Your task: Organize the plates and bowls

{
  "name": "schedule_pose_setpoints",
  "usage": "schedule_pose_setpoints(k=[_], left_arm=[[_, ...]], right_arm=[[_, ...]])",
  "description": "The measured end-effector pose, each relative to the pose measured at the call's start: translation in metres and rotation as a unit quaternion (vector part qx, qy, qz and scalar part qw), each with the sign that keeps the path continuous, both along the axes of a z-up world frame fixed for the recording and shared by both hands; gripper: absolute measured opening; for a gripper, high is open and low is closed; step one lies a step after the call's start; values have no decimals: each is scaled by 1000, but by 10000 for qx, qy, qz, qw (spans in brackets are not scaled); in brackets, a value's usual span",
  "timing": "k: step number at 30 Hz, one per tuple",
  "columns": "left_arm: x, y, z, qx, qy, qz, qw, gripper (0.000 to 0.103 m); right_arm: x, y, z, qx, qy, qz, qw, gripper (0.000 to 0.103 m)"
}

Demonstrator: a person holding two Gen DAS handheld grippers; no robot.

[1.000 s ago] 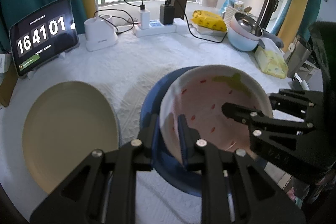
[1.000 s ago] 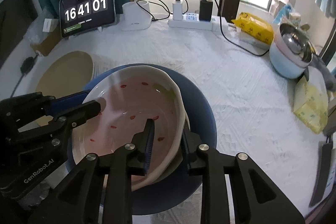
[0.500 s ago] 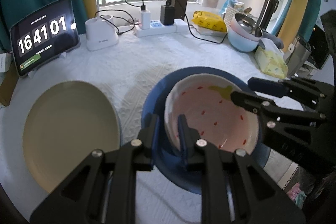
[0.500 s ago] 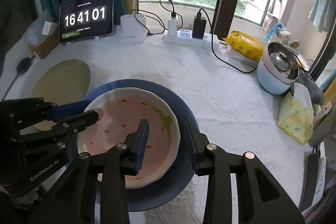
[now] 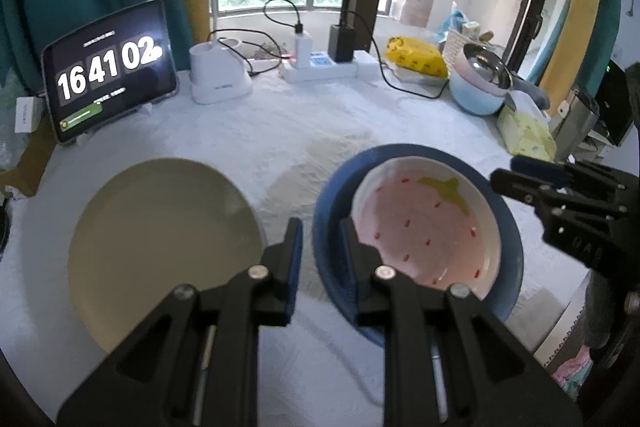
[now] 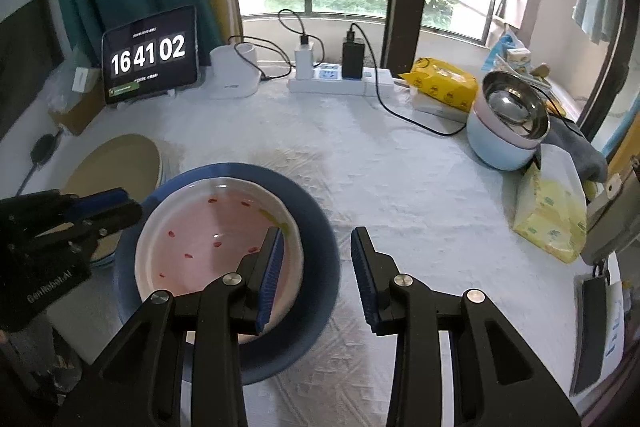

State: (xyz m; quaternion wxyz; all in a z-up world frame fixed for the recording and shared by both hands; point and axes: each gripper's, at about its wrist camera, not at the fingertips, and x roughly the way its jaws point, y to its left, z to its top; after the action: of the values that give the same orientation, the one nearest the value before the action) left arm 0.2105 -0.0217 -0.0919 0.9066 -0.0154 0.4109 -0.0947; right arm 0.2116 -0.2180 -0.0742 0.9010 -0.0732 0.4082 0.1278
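Pink strawberry-patterned bowl (image 6: pixel 218 247) now nested in the blue bowl (image 6: pixel 320 247) near the table's front edge — both grippers (image 5: pixel 318 247) (image 6: pixel 316 263) empty, jaws apart; beige plate (image 5: pixel 160 247) left.

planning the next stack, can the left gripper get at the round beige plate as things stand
Probably yes: the left gripper hangs empty between the round beige plate and the blue bowl, with only bare white tablecloth between.

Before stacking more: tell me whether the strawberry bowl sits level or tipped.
Level: the strawberry bowl rests flat inside the blue plate, free of both grippers.

The tablet (image 6: pixel 150 55) shows "16 41 02"; the left gripper (image 6: pixel 100 213) reads "GenRobot.AI".
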Motion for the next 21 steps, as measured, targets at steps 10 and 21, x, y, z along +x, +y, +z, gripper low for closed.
schedule_pose_setpoints(k=[10, 21], left_arm=[[1, 14, -8, 29, 67, 127, 9999, 25], [3, 3, -15, 53, 198, -109, 9997, 26]], right_arm=[[2, -24, -7, 218, 117, -204, 9995, 37], [6, -34, -21, 488, 295, -247, 9981, 37]])
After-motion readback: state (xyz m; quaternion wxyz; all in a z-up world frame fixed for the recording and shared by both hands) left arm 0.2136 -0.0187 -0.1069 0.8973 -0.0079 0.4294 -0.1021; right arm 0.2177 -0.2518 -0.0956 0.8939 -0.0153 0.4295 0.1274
